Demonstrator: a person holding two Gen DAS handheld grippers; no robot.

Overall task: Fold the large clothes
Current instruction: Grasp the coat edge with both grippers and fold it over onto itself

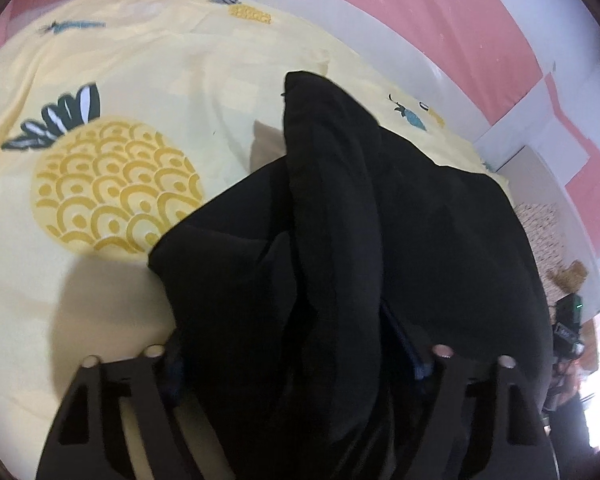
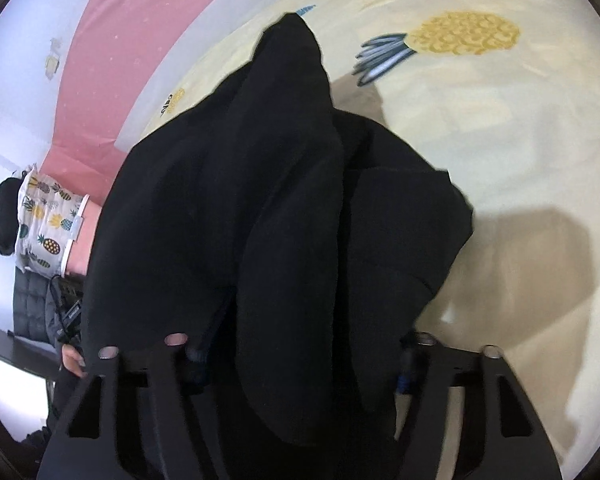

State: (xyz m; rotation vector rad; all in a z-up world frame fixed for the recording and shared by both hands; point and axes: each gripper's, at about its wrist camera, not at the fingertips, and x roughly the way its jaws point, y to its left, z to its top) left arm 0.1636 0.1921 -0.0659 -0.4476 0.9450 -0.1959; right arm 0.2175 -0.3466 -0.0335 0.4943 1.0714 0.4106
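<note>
Black garment (image 1: 340,220) hangs bunched between the jaws of both grippers, above a yellow pineapple-print bedsheet (image 1: 120,80). Left gripper (image 1: 300,360): jaws pinching a thick fold of the fabric, which drapes forward and to either side. Right gripper (image 2: 300,344): jaws likewise clamped on bunched fabric (image 2: 260,200). Pink wall (image 1: 440,20) lies beyond the bed.

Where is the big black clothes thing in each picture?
Left wrist view: the black garment fills the middle and right, bunched between the left gripper fingers.
Right wrist view: the black garment fills the middle and left, bunched between the right gripper fingers.
Shared landmark: the yellow pineapple bedsheet beneath it.
</note>
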